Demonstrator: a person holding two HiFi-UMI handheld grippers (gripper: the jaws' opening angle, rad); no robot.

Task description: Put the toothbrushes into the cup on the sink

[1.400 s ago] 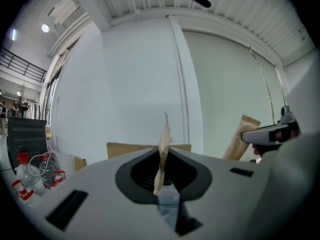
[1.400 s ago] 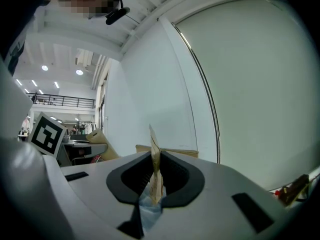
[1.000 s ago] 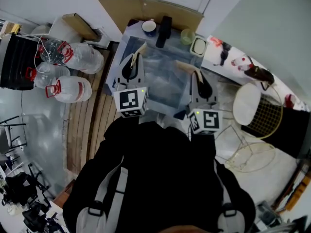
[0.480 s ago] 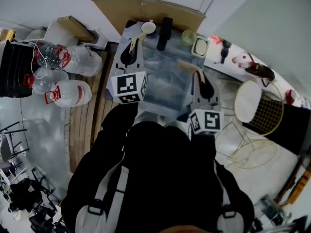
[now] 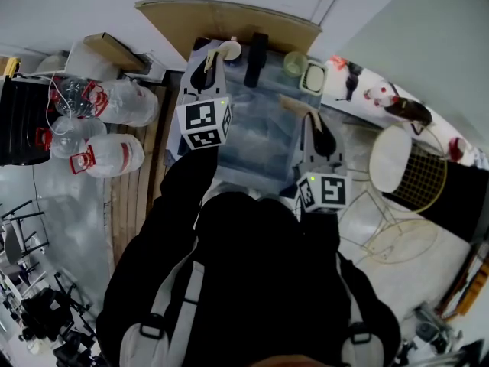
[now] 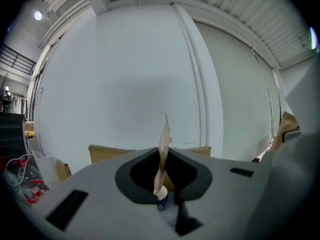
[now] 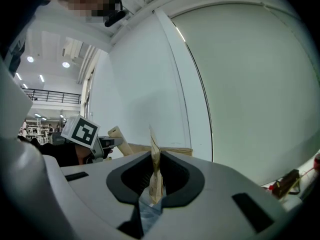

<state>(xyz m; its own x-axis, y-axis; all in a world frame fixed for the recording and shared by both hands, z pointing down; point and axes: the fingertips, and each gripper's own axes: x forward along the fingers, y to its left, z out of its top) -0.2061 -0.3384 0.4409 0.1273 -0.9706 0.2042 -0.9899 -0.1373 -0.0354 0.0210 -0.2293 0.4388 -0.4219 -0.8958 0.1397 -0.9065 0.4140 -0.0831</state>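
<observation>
Each gripper is shut on a toothbrush in a tan paper wrapper. In the head view my left gripper (image 5: pixel 209 69) is at the far left of the sink (image 5: pixel 256 147), and its toothbrush (image 5: pixel 212 56) points at the white-rimmed blue cup (image 5: pixel 230 50) just right of it. The left gripper view shows that wrapper (image 6: pixel 163 151) upright between the jaws, with the cup (image 6: pixel 160 198) low behind it. My right gripper (image 5: pixel 309 121) hangs over the sink's right side with its toothbrush (image 5: pixel 292 105) sticking out. The right gripper view shows this wrapper (image 7: pixel 155 176) pinched between the jaws.
On the sink's far edge stand a black bottle (image 5: pixel 258 49), a green cup (image 5: pixel 293 63) and a soap dish (image 5: pixel 312 76). A cardboard sheet (image 5: pixel 229 17) leans on the wall. Water jugs (image 5: pixel 107 147) lie left; a wire basket (image 5: pixel 419 182) stands right.
My left gripper has moved away from me with its toothbrush, up to the cup at the sink's far edge. The right gripper has hardly shifted.
</observation>
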